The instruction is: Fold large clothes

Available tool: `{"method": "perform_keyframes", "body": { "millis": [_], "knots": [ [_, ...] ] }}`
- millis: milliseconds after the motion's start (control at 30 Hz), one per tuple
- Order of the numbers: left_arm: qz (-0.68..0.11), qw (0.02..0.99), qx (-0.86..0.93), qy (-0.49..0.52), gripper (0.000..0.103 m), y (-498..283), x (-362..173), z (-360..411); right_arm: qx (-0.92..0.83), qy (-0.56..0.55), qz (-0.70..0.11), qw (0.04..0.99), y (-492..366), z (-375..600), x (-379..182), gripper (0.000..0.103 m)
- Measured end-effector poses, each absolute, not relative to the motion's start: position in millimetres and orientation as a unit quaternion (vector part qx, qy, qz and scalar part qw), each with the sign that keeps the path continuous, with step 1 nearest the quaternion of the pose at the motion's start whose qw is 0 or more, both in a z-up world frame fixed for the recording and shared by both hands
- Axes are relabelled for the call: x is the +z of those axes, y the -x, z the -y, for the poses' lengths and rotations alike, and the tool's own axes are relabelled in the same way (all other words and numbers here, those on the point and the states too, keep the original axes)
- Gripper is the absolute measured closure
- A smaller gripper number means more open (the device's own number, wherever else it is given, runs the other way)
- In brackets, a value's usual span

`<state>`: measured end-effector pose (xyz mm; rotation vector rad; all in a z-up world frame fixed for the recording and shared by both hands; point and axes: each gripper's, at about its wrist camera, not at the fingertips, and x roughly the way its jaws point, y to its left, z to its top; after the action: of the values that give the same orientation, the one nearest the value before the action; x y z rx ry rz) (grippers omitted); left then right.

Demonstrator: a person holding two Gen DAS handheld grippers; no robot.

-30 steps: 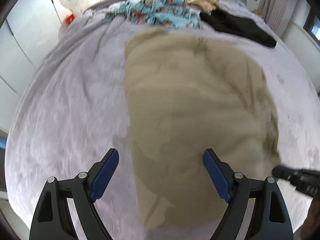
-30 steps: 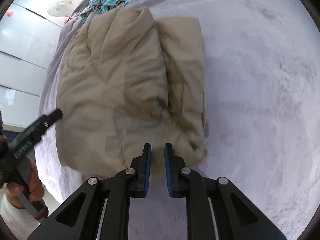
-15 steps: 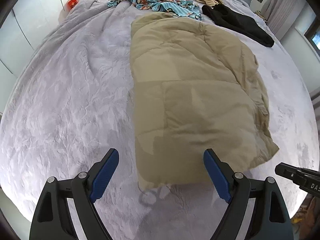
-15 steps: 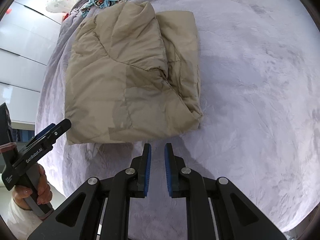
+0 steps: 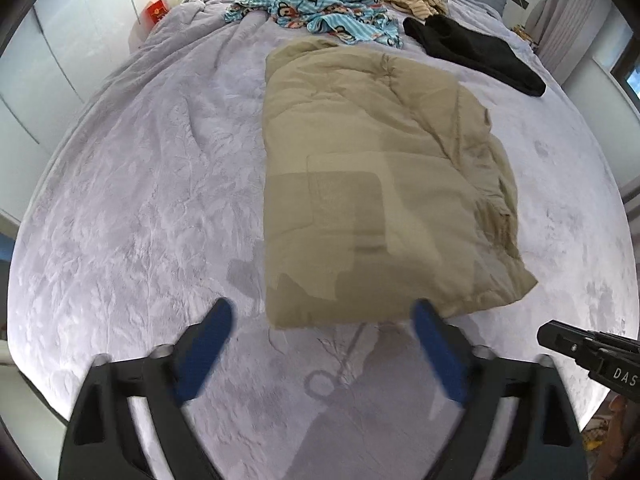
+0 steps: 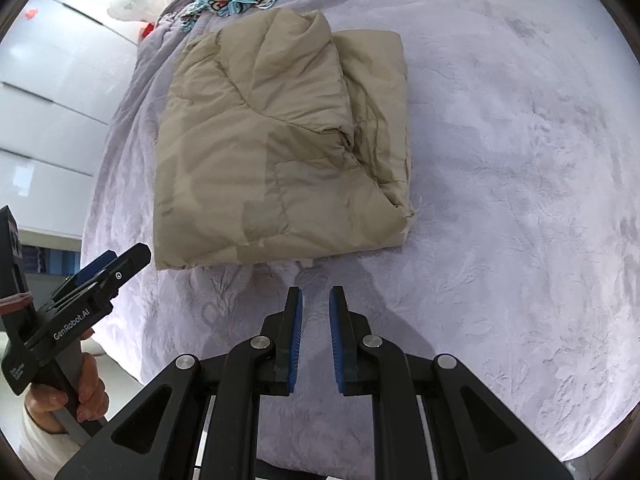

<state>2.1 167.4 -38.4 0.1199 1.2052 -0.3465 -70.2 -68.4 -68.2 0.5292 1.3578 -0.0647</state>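
Both claws back, jacket underside hidden

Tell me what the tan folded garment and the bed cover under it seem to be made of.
Tan garment: likely a padded jacket with a thin woven shell, perhaps nylon or polyester. It looks puffy, stitched in panels, finely wrinkled, matte with a slight sheen.
Bed cover: probably plush fleece or velvet-like fabric, pale lavender. The nap looks soft, with an embossed leaf-like pattern and brushed marks.

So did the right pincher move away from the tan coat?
Yes. The right gripper has backed toward the bed's near edge; bare blanket now separates it from the tan coat.
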Motion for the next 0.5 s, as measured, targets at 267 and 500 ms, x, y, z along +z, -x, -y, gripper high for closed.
{"method": "perform_keyframes", "body": {
  "millis": [267, 500],
  "knots": [
    [-0.545, 0.825, -0.144, -0.038, 0.0, 26, -6, -166, -0.02, -0.211, -0.589, 0.78, 77, 67, -26, 0.043],
    [-0.524, 0.839, -0.14, -0.036, 0.0, 37, 29, -171, -0.066, -0.147, -0.555, 0.816, 78, 60, 18, 0.021]
  ]
}}
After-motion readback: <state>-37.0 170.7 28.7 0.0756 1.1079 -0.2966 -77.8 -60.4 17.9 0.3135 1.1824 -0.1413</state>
